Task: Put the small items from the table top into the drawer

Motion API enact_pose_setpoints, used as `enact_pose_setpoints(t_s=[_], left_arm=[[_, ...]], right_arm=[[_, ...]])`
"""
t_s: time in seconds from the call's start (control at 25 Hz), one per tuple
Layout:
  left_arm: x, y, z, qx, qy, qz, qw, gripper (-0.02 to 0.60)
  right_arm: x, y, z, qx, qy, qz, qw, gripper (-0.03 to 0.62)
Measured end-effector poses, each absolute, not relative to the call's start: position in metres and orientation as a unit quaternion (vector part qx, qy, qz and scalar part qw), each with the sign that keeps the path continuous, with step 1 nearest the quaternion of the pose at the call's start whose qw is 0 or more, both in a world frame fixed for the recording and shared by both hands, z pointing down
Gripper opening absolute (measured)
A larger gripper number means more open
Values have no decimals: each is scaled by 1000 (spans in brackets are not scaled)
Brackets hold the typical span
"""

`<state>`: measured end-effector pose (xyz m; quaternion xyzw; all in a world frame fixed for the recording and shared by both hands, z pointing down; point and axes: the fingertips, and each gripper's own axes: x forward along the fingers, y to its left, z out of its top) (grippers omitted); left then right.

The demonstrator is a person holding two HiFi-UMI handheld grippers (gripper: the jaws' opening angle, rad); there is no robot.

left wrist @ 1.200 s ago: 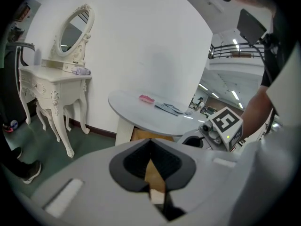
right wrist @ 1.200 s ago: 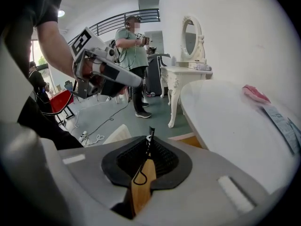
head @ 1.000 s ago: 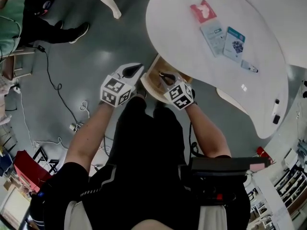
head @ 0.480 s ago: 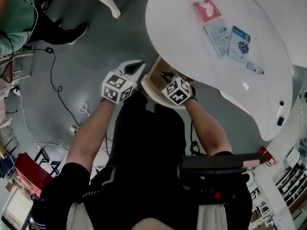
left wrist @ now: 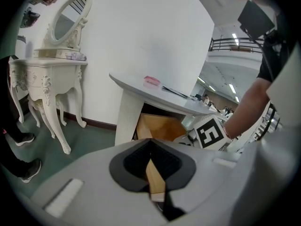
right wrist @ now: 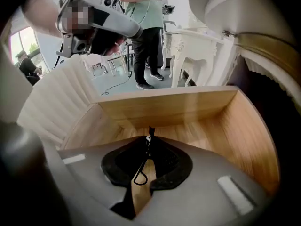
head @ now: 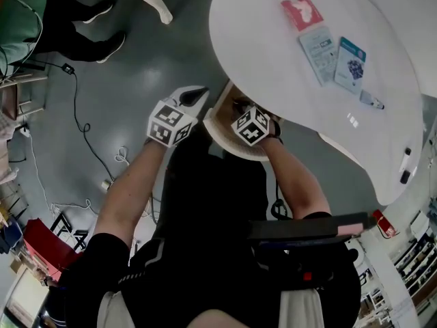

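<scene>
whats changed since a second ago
The right hand-held gripper has sunk deeper into the open drawer, tipping more steeply, and still grips the thin black loop; nothing was let go. The left hand-held gripper is still shut and empty beside the drawer. The packets lie on the table top as before.

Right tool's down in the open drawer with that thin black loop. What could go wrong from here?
1. The thin black loop runs along between the pads of the right tool. It is so thin that it may snag or cling there on release instead of dropping into the drawer.
2. The drawer sits partly under the tabletop overhang, so lifting the tool straight up could clip that edge.
</scene>
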<state>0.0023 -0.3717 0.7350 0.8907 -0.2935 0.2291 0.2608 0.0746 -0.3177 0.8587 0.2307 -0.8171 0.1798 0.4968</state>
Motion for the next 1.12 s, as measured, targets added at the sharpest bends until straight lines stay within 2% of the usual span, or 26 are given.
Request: enact_pose_setpoints(t_s=[0.64, 0.76, 0.84, 1.12], left_arm=[[18, -376, 740, 898, -279, 218, 260, 2], [15, -376, 735, 899, -281, 214, 259, 2], [13, -375, 735, 898, -283, 215, 260, 2], [10, -367, 727, 897, -286, 213, 260, 2]], right_arm=[[82, -332, 890, 259, -799, 196, 506, 42], [78, -329, 894, 257, -802, 205, 498, 71], [76, -328, 894, 257, -803, 212, 494, 112], [77, -328, 886, 262, -803, 219, 488, 163]])
